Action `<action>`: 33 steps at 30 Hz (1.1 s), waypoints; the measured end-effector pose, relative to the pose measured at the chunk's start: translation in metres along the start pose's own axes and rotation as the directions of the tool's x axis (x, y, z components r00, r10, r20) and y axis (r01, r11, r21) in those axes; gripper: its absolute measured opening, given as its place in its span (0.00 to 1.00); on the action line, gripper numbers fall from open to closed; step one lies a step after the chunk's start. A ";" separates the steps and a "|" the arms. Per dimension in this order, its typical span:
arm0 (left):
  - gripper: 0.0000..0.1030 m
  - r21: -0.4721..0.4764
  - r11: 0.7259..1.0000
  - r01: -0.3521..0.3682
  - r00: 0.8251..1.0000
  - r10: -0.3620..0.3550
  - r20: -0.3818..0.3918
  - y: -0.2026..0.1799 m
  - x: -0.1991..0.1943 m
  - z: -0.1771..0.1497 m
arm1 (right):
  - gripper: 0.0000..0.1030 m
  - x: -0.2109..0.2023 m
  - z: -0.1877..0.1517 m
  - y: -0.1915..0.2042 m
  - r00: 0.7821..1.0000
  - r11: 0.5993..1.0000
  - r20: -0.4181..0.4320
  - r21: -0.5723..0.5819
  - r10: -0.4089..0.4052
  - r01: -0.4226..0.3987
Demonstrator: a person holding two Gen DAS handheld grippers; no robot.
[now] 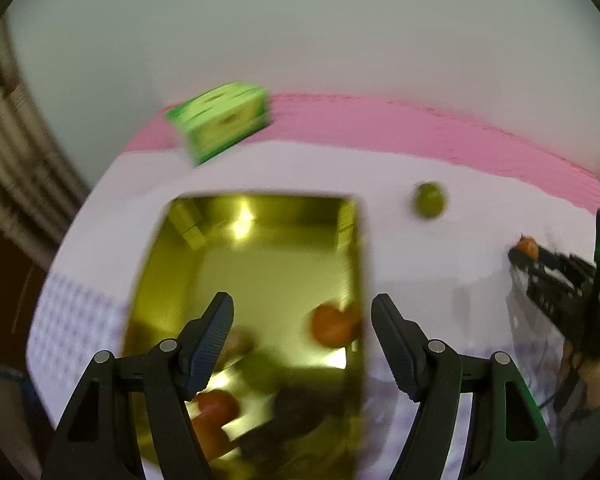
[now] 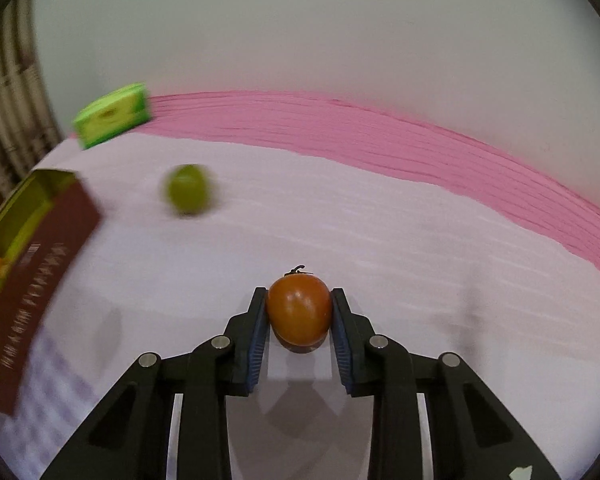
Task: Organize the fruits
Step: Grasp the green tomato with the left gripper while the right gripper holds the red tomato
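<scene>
A gold-lined box (image 1: 260, 264) with brown outer walls (image 2: 40, 280) lies on the table and holds several orange and green fruits (image 1: 334, 326). My left gripper (image 1: 302, 336) is open and empty, hovering over the box. My right gripper (image 2: 300, 312) is shut on an orange-red tomato (image 2: 299, 306) with a small stem, held just above the white cloth; it also shows at the right of the left wrist view (image 1: 527, 247). A green round fruit (image 2: 188, 194) lies loose on the cloth between box and tomato; the left wrist view shows it too (image 1: 430, 199).
A green carton (image 1: 220, 120) stands at the table's far left (image 2: 112, 114). A pink cloth strip (image 2: 380, 140) runs along the far edge against a pale wall. The white tablecloth (image 2: 420, 260) spreads to the right of the tomato.
</scene>
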State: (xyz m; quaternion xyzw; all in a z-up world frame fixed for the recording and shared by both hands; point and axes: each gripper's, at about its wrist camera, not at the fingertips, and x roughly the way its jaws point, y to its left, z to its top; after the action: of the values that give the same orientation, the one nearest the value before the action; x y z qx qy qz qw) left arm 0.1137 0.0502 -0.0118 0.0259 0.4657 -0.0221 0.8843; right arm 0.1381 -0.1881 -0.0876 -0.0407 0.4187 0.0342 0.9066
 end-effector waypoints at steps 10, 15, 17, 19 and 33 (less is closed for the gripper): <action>0.70 0.070 0.990 0.119 0.992 -0.117 -0.038 -0.094 0.073 0.059 | 0.28 -0.007 -0.011 -0.070 0.996 0.989 -0.019 0.117 -0.086 0.088; 0.68 0.050 0.991 0.121 0.988 -0.116 -0.098 -0.105 0.112 0.071 | 0.28 -0.007 -0.010 -0.065 0.996 0.991 -0.018 0.100 -0.085 0.086; 0.63 0.032 0.993 0.111 0.989 -0.107 -0.104 -0.105 0.122 0.074 | 0.29 -0.007 -0.010 -0.069 0.997 0.991 -0.017 0.112 -0.071 0.072; 0.61 0.024 0.994 0.105 0.988 -0.102 -0.119 -0.105 0.131 0.076 | 0.29 -0.008 -0.011 -0.069 0.997 0.991 -0.017 0.110 -0.072 0.073; 0.36 0.096 0.991 0.089 0.993 -0.082 -0.081 -0.101 0.083 0.045 | 0.29 -0.007 -0.013 -0.071 0.997 0.991 -0.016 0.108 -0.074 0.075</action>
State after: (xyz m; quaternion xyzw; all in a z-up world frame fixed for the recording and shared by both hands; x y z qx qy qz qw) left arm 0.1915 -0.0545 -0.0569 0.0507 0.4983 -0.0821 0.8616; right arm 0.1307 -0.2605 -0.0869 -0.0071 0.4238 -0.0228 0.9055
